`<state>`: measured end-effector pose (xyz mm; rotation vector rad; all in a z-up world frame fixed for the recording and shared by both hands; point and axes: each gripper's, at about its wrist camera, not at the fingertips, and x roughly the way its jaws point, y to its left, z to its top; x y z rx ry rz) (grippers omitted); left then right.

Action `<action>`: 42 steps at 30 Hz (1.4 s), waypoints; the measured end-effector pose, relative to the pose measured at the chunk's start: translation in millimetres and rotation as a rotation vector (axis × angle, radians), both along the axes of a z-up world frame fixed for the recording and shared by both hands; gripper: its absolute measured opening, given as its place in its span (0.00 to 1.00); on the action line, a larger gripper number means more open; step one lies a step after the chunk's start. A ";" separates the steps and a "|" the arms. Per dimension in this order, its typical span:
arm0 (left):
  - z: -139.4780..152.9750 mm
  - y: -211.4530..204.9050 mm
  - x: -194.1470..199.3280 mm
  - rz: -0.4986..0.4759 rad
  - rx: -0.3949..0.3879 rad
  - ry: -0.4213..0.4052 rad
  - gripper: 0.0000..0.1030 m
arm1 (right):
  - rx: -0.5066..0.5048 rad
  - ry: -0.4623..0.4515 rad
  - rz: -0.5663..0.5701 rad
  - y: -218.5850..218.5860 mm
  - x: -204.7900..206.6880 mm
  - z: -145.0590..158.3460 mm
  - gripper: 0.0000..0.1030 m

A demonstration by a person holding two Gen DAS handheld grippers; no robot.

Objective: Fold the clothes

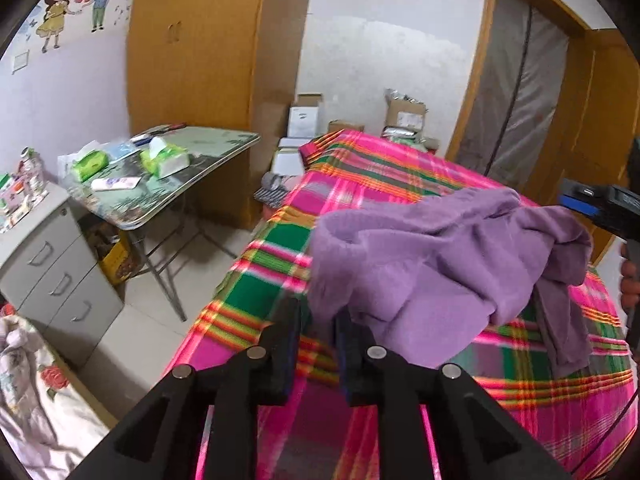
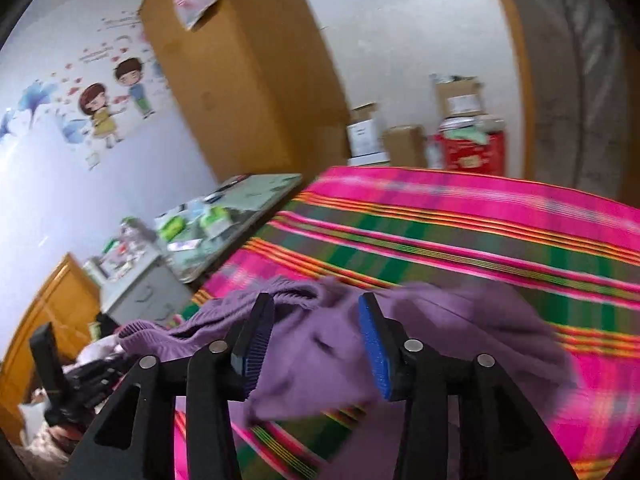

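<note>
a purple knit garment (image 1: 440, 264) lies crumpled on a bed covered with a pink, green and orange plaid sheet (image 1: 360, 168), bunched in a heap with one part trailing down toward the near edge. in the left wrist view the left gripper (image 1: 318, 320) points down at the heap's near left edge; its jaws stand a little apart, with the hem of the garment just at the right finger and nothing pinched between the pads. in the right wrist view the right gripper (image 2: 316, 316) hangs over the same garment (image 2: 440, 320) with its blue-padded fingers (image 2: 374, 354) clearly spread, the cloth lying below and between them but not pressed. the picture there is smeared. beside the bed stands a folding table (image 1: 224, 148) with green tissue packs (image 1: 164, 158), and nearer the camera a grey drawer cabinet (image 1: 56, 264). cardboard boxes (image 1: 404, 114) sit against the far wall.
</note>
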<state>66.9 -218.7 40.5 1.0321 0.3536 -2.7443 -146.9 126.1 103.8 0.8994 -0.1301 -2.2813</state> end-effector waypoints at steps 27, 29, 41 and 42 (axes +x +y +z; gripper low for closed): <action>2.6 156.7 -97.2 -0.376 -0.123 -0.097 0.38 | 0.098 -0.188 -0.221 104.0 40.4 -103.3 0.66; -3.4 156.3 -101.7 -0.355 -0.136 -0.117 0.38 | 0.106 -0.180 -0.214 98.0 36.8 -103.9 0.69; -22.1 147.3 -121.2 -0.307 -0.069 -0.205 0.41 | 0.118 -0.172 -0.224 66.4 20.3 -104.4 0.27; -22.3 147.1 -122.3 -0.306 -0.058 -0.207 0.40 | 0.104 -0.179 -0.226 68.4 20.4 -104.4 0.22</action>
